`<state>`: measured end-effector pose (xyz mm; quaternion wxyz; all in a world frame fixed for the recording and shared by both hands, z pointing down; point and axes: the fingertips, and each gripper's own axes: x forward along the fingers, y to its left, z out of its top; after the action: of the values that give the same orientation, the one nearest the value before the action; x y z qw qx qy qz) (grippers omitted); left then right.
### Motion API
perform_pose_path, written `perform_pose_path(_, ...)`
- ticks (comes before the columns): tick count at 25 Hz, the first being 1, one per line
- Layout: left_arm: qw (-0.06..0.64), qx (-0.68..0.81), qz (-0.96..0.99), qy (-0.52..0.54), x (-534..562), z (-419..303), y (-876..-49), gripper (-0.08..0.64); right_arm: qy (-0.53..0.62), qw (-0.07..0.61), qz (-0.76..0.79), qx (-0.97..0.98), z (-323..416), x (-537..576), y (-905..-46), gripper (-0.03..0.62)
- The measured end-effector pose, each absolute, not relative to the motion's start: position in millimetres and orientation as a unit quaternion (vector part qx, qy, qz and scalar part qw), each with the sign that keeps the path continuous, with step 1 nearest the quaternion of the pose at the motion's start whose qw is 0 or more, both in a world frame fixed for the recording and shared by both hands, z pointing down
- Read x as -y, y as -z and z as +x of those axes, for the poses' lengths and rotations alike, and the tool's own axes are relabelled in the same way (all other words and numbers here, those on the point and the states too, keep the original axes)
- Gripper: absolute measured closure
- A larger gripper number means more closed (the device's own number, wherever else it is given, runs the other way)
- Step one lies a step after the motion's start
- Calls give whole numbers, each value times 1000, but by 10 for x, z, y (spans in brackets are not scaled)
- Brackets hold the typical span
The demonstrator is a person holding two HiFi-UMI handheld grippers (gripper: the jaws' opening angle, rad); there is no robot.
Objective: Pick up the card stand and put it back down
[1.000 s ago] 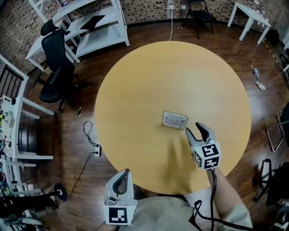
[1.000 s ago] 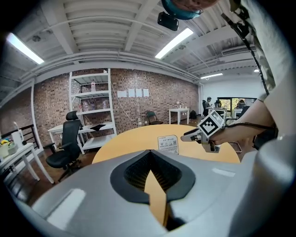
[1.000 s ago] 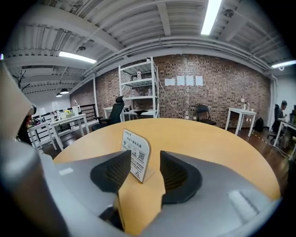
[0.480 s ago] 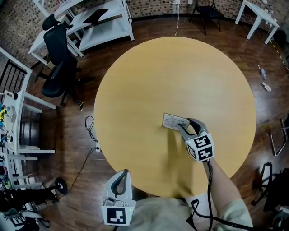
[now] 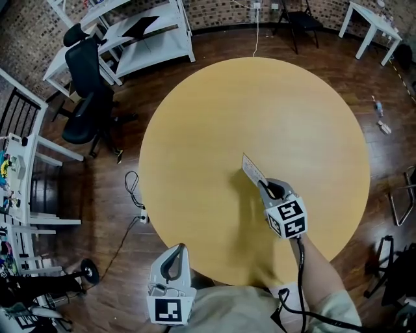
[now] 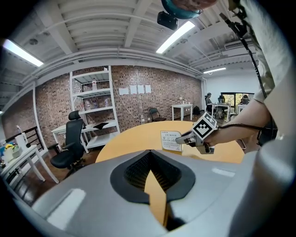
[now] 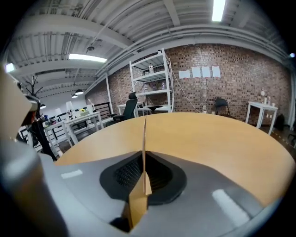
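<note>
The card stand [image 5: 253, 172], a small white printed card, is held edge-up over the round wooden table [image 5: 214, 117], right of its middle. My right gripper [image 5: 265, 187] is shut on its near end. In the right gripper view the card stand [image 7: 144, 139] shows as a thin upright edge clamped between the pads. The left gripper view shows the card stand [image 6: 171, 140] facing it, with the right gripper [image 6: 187, 139] pinching its side. My left gripper [image 5: 172, 263] hangs off the table's near edge by the person's body, jaws together and nothing in them.
A black office chair [image 5: 81, 97] and white shelving [image 5: 130, 32] stand beyond the table's left side. Cables and a power strip [image 5: 140, 218] lie on the wooden floor at the left. White tables [image 5: 367, 23] and a folding chair [image 5: 296, 19] stand at the back.
My right gripper moved forward and left onto the card stand and shut on it. The card went from showing its printed face to standing edge-on in the jaws. The left gripper stayed put.
</note>
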<state>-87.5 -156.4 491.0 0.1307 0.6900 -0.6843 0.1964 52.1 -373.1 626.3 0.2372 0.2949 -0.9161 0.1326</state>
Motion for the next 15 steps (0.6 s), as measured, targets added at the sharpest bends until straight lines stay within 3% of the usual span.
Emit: perform_pose_path(15, 90, 659, 734, -137, 1474, -1160, -4613, 554, -142, 99, 444, 879, 787, 2942, -4648, 577)
